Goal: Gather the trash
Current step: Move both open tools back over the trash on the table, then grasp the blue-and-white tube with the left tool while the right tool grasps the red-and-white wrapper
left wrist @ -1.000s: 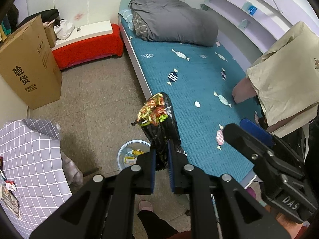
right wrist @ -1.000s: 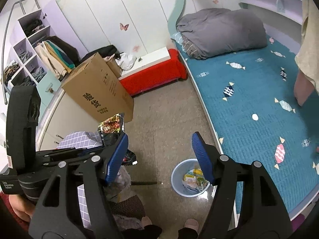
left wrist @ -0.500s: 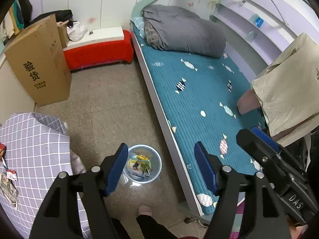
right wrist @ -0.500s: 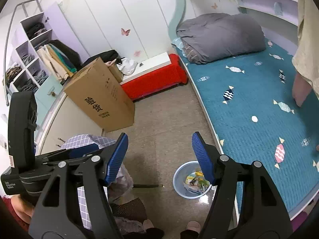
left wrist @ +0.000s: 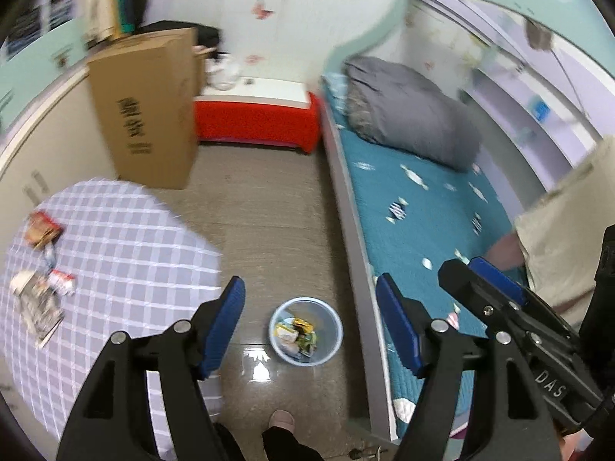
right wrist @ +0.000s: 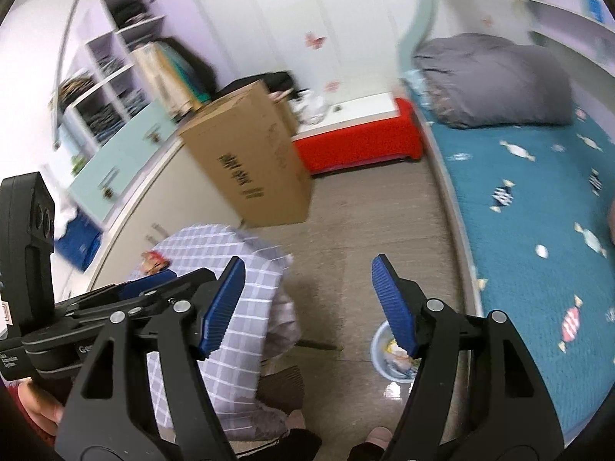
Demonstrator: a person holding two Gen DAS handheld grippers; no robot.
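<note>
Your left hand-held gripper is hanging with its blue pads spread wide, nothing between them. The light-blue trash bin is sitting on the floor directly between the fingers in that view, roughly dead centre, already holding several wrappers. Bin is standing just beside the bed frame, which is running along 3 o'clock, and near the edge of the desk with the checked cloth at 9 o'clock.

Remaining trash on the desk is lying at its far left side: a reddish-brown packet at about 10 o'clock, a small red-and-white wrapper below it, and a flat printed packet nearer you. All are blurred, so I'm not calling brands or exact shape.

Your right hand-held gripper is also standing spread, carrying nothing. In its view the bin is showing at 5 o'clock, partly hidden behind the right finger. The desk is sitting at 7 o'clock behind the left finger, with one red packet visible on its far edge. Your left hand-held gripper is crossing that view at 8 o'clock.

Cardboard box is leaning against the cabinet at 11 o'clock, red bench at 12, grey duvet at the head of the bed at 1 o'clock.
</note>
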